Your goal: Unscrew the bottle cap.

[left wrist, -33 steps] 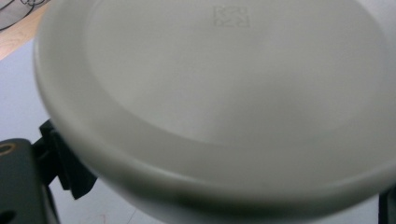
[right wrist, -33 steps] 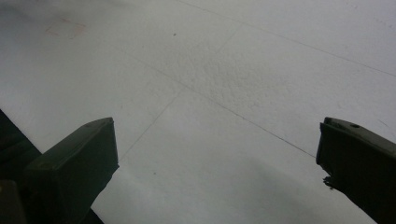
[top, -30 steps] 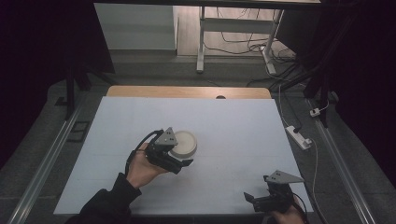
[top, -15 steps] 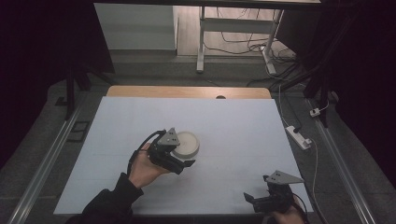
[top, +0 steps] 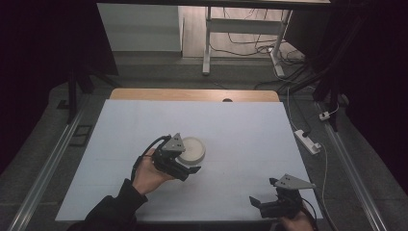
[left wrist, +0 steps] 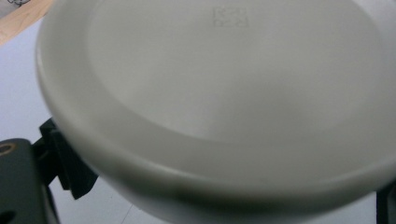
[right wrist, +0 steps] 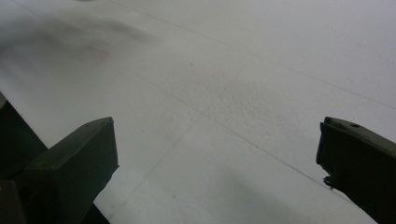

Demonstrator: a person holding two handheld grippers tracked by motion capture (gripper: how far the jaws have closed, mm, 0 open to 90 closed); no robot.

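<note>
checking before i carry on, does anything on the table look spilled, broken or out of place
Nothing stands out. The white round container sits level on the white table at the left gripper, with no spill or crack in view. The right gripper hangs open near the table's near edge.

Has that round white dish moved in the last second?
Yes, slightly: the round white dish, with the left gripper, drifted toward the table's near edge, away from the wooden strip.

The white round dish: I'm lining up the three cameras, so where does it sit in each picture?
High view: the white round dish lies a little left of the table's middle, at the tip of the left gripper.
Left gripper view: the dish is very close and takes up most of the frame.
Right gripper view: not in it.
Shared landmark: the white table top.
</note>
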